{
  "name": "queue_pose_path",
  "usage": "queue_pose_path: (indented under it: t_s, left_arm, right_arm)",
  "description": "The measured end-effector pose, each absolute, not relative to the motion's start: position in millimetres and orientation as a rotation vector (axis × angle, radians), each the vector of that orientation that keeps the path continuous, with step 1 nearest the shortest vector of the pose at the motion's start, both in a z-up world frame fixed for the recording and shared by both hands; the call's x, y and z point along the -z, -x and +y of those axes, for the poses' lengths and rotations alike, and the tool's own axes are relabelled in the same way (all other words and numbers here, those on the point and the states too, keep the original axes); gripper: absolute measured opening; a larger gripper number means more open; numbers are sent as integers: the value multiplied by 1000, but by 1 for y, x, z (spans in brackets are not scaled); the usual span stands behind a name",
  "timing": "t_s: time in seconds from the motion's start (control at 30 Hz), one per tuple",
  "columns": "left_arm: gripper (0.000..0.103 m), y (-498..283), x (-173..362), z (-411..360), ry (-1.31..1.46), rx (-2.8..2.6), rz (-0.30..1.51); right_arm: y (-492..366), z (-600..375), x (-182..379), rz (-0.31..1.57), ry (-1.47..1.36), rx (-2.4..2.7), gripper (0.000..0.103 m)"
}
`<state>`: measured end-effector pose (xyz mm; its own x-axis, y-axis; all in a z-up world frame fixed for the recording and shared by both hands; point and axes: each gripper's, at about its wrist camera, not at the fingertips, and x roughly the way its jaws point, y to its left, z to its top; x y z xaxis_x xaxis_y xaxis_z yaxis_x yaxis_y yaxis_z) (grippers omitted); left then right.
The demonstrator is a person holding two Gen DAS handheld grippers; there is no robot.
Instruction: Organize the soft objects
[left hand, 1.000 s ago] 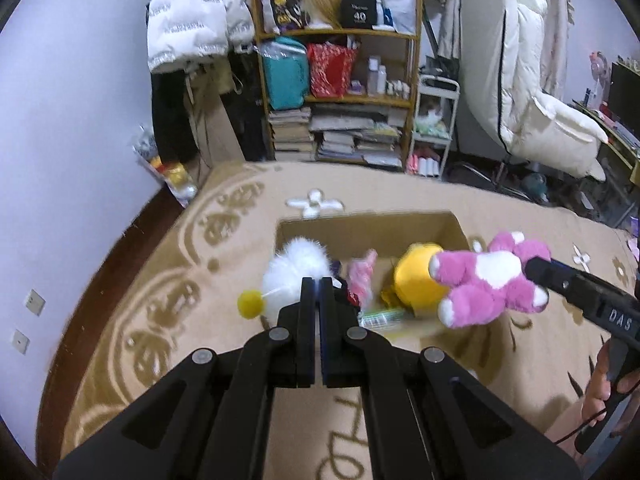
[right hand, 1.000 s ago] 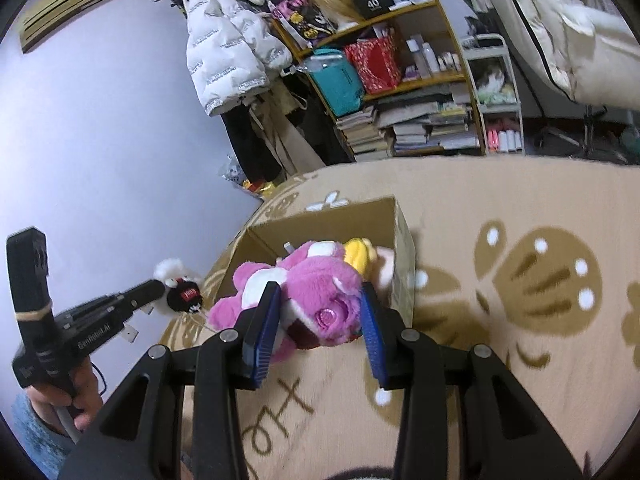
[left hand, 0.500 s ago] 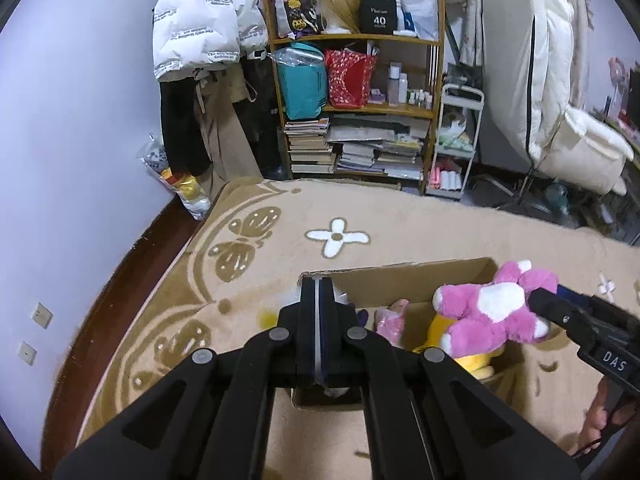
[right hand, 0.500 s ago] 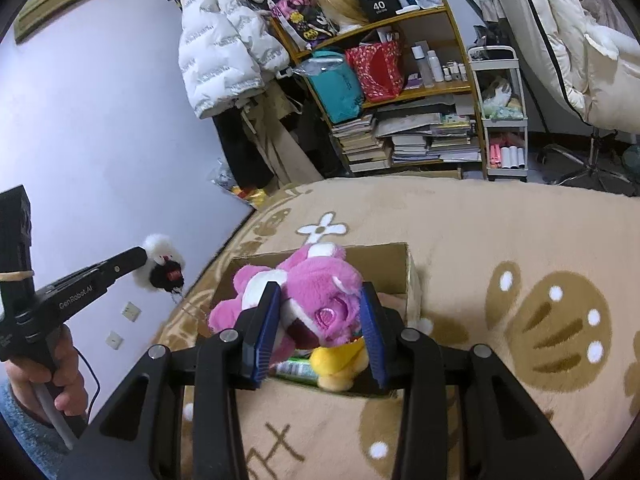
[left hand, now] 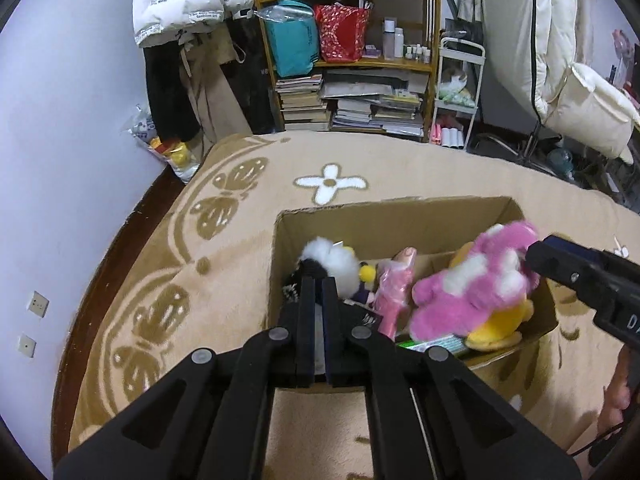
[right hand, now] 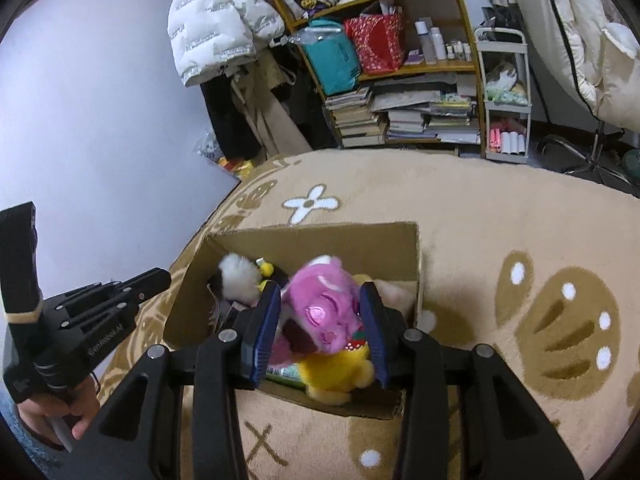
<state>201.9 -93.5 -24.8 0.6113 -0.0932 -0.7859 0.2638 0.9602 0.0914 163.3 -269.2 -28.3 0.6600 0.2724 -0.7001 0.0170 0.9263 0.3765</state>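
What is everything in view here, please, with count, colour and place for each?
cardboard box: one, brown, open on the rug
pink plush toy: one, pink and white, over the box between the right gripper's pads
white fluffy toy: one, white, inside the box at its left
yellow plush: one, yellow, inside the box under the pink one
rug: one, beige with brown patterns, on the floor
bookshelf: one, wooden, against the far wall
left gripper: one, black, nearly closed at the box's near edge
right gripper: one, black with blue pads
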Motion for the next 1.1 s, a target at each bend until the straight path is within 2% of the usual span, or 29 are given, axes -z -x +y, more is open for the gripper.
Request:
queue_pose_path:
  t_s: [0.1,0.13,0.17,0.37,0.4,0.47,0.53,0.6,0.8,0.9,1.1]
  left_arm:
    - [6,-197,25,-92,-221,186,882]
    - [6,-196,24,-89,-218,184,880]
    - [11,-194,23,-87,-212,183,882]
    - [15,-185,16,-72,-177,185,905]
    - [19,-183,14,-70,-180,173,898]
    - [27,-177,9,-65,-186,130,894]
    - [33,-171,5,-61,-181,115,885]
    - [50,-164,0,-58,-186,99,867]
    - [80,-139,-19,-52,-224,85,797]
    - [90,-127,-28,-48,-236,86,754]
    - [97,-100,-46,-34,-203,87,689]
  right_arm:
    - [-163,-268,28,853,-360,-150,45]
    - [-163,-267,28,857,-355,-147,51]
    - [-161,-267,27,857,-352,-147,59]
    - [-144,-264,11,810,-321,-125,82]
    - [-142,-264,9,807,-318,-124,85]
    - [-136,-263,5,797,-306,-119,96]
    - [-131,-263,3,787,-290,-104,101]
    - [-126,-265,2,789,-288,-97,102]
    - [-113,-265,-10,780,-283,-97,103]
    - [-105,-265,-19,764,-280,-83,103]
    - [-82,-266,-37,718,-284,-75,103]
